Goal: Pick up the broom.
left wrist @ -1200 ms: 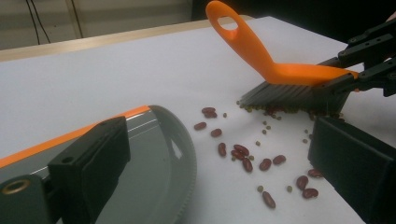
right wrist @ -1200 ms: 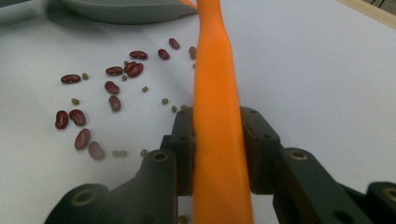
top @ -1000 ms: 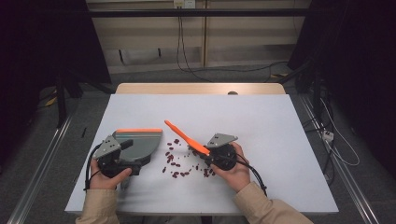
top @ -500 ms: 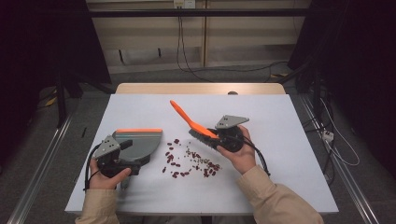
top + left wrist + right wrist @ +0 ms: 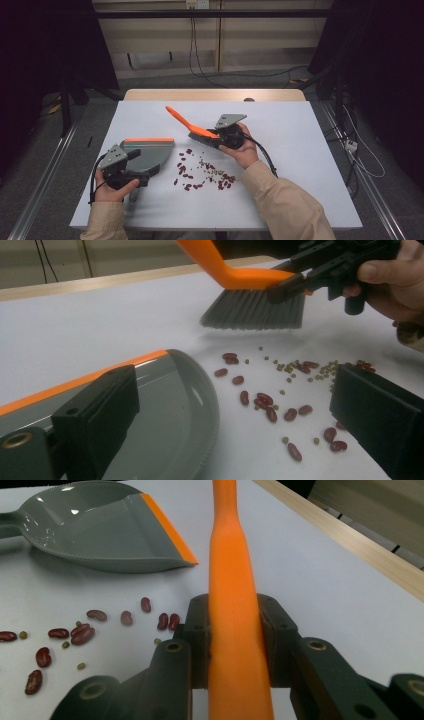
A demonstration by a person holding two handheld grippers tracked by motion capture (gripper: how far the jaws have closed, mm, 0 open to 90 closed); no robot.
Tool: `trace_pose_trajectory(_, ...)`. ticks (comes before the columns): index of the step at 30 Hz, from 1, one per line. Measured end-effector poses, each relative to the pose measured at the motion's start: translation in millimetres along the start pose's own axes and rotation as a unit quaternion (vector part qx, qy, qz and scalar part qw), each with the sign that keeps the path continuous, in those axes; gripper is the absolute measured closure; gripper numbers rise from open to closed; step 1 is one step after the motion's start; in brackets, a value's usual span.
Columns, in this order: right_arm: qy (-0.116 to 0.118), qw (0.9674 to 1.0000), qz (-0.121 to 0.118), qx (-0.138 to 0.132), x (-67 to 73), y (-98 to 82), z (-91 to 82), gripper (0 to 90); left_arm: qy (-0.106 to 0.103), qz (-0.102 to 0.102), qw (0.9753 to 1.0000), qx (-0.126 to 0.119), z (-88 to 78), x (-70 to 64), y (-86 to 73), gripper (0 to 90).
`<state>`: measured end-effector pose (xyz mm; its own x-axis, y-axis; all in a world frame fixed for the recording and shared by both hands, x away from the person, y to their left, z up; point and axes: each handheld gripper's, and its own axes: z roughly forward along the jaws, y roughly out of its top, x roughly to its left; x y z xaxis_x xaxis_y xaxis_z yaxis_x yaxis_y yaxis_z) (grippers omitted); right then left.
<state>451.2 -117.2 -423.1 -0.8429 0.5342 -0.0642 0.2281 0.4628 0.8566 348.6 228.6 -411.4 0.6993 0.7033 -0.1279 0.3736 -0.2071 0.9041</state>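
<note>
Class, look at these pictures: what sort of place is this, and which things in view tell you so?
Probably a lab or test room set up for recording. A bare white table stands among dark curtains, loose cables trail over the floor behind it, and floor rails flank it.

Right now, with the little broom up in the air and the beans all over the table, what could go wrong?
1. The brush hangs above the table behind the beans; a hard sweep could scatter the beans past the dustpan instead of into it.
2. The tiny green ones lie mixed in with the red beans and may slip under the bristles or the dustpan's edge.
3. The right tongs pinch only the smooth orange handle, so the brush might twist when it pushes.
</note>
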Motion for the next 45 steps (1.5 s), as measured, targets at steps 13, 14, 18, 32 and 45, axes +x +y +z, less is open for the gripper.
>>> trace_pose_trajectory(13, 0.054, 0.9938, -0.093, 0.03, 16.0, 1.5, 24.0, 69.5, 0.014, -0.01, 0.9998, -0.003, -6.7, 8.0, -2.7, 5.9)
trace_pose_trajectory(14, 0.058, 0.9933, -0.095, 0.032, 17.7, 1.1, 23.6, 69.4, 0.015, -0.011, 0.9998, -0.004, -7.5, 8.6, -2.6, 5.9)
trace_pose_trajectory(18, 0.077, 0.993, -0.086, 0.025, 20.8, -2.4, 17.6, 69.4, 0.018, -0.011, 0.9997, -0.006, -10.6, 11.0, -2.1, 5.9)
trace_pose_trajectory(32, 0.124, 0.9871, -0.098, 0.022, 41.5, -13.8, -4.9, 69.1, 0.024, -0.014, 0.9996, -0.009, -14.1, 14.3, -2.4, 5.9)
trace_pose_trajectory(45, 0.136, 0.9853, -0.101, 0.023, 54.4, -21.2, -21.5, 69.1, 0.023, -0.013, 0.9996, -0.008, -13.3, 12.8, -2.7, 5.9)
